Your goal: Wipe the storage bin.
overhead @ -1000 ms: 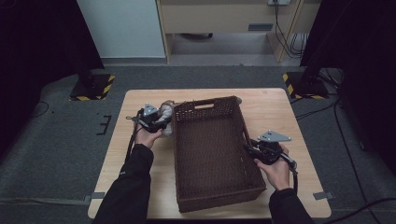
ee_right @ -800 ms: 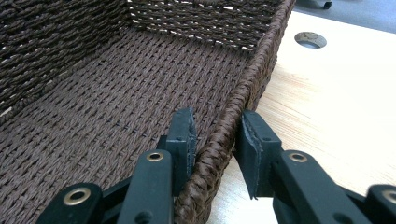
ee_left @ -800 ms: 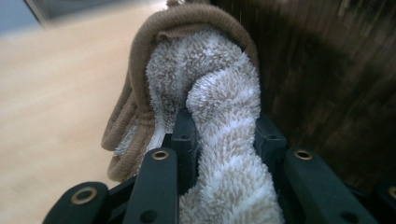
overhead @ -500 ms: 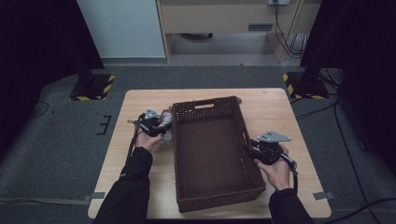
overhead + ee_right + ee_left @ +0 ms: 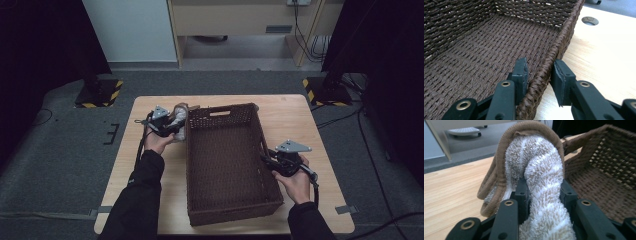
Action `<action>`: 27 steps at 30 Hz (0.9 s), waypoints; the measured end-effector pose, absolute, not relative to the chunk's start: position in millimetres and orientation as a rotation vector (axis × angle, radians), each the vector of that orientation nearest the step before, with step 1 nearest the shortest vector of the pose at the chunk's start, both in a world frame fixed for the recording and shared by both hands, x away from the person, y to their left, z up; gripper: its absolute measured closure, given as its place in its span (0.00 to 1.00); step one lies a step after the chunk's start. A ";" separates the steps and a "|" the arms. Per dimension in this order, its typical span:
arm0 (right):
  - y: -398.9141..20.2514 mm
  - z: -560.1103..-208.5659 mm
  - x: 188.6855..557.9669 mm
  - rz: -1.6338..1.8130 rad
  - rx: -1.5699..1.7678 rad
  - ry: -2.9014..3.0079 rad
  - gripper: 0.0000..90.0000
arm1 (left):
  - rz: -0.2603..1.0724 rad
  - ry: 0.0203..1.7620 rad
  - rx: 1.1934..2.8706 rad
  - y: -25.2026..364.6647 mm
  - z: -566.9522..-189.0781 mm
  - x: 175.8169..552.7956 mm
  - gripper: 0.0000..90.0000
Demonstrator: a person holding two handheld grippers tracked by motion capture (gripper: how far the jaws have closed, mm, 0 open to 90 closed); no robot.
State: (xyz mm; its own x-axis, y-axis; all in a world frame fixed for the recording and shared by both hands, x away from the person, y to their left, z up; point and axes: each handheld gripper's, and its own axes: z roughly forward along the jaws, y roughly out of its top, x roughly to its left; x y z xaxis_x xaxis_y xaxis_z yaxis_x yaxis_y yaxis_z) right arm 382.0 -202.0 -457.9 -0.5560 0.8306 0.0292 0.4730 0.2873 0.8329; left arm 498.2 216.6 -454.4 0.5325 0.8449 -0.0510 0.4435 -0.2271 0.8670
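Fingers: left gripper (image 5: 540,195) clenched on the rolled towel (image 5: 536,165); right gripper (image 5: 539,75) straddles the basket's right rim, left pad touching, right pad just off, so released.
Table (image 5: 150,200): pale wood, bears everything.
Basket (image 5: 227,165): wide woven tray, centre; stiff but light; take it at a rim.
Towel: at the basket's far left corner, outside it; soft, light terry, non-slip; grip mid-roll to stop it unrolling.

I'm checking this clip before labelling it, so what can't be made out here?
- Towel: its lower end, cut off by the left gripper view's bottom edge.
- Basket: outer wall beneath the rim, hidden by the right gripper.
- Left gripper: jaw tips, too small in the high view.
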 end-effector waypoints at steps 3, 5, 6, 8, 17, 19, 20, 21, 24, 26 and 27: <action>-201.4 -457.7 381.6 1.169 1.167 2.149 0.74 | 0.531 1.096 1.909 214.5 -469.9 501.4 0.73; -201.4 -457.7 381.8 1.169 1.168 2.148 0.74 | 0.502 1.108 1.925 209.3 -486.4 501.6 0.73; -201.5 -457.8 381.9 1.170 1.169 2.149 0.74 | 0.491 1.118 1.929 207.1 -492.1 501.2 0.73; -201.7 -457.8 381.8 1.173 1.171 2.148 0.74 | 0.479 1.137 1.952 205.0 -507.1 500.1 0.73; -204.1 -447.9 379.3 1.197 1.176 2.128 0.68 | 0.456 1.113 1.871 228.9 -481.3 483.6 0.73; -205.3 -446.2 378.1 1.178 1.169 2.142 0.69 | 0.471 1.083 1.840 234.1 -467.8 476.4 0.73; -205.4 -446.6 377.5 1.175 1.175 2.153 0.69 | 0.469 1.066 1.828 235.6 -461.3 472.8 0.72; -205.6 -447.2 377.4 1.184 1.174 2.157 0.70 | 0.472 1.052 1.822 236.3 -456.5 470.1 0.72; -203.7 -448.2 377.6 1.170 1.187 2.154 0.70 | 0.459 0.985 1.830 233.3 -444.4 458.8 0.72; -202.9 -449.4 377.5 1.167 1.196 2.157 0.71 | 0.464 0.946 1.869 226.9 -443.8 454.8 0.72; -202.0 -449.8 377.6 1.164 1.198 2.151 0.72 | 0.467 0.932 1.882 223.0 -444.9 454.8 0.72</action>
